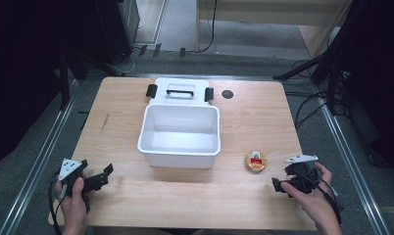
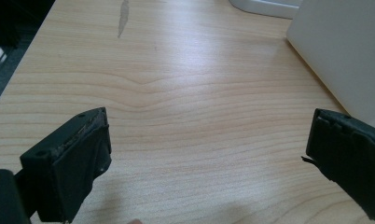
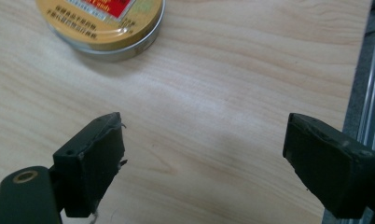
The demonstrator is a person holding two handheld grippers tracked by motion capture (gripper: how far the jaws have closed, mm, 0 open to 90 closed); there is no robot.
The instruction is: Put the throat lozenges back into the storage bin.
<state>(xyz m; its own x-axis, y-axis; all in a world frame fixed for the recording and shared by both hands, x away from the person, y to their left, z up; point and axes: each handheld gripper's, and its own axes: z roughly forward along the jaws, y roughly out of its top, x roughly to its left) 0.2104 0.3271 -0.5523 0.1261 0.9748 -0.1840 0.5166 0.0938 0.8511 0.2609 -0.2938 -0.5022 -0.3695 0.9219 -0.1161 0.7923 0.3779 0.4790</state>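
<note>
A white plastic box point(image 1: 179, 157) stands open in the middle of the wooden table, its lid point(image 1: 180, 91) lying flat behind it with a black handle and two black latches. A small round gold tin point(image 1: 256, 161) with a red label lies to the right of the box. My left gripper point(image 1: 105, 173) is held at the front left, open, with bare wood between its fingers point(image 2: 78, 163); the box wall point(image 2: 344, 51) rises at the right of its view. My right gripper point(image 1: 282, 179) is at the front right, open, with the tin point(image 3: 104, 23) just ahead and to the left of it.
A dark round grommet point(image 1: 227, 94) sits at the back of the table, right of the lid. A grey streak point(image 2: 123, 16) marks the wood at the left. The table's right edge and a metal rail point(image 3: 370, 70) run close beside my right gripper.
</note>
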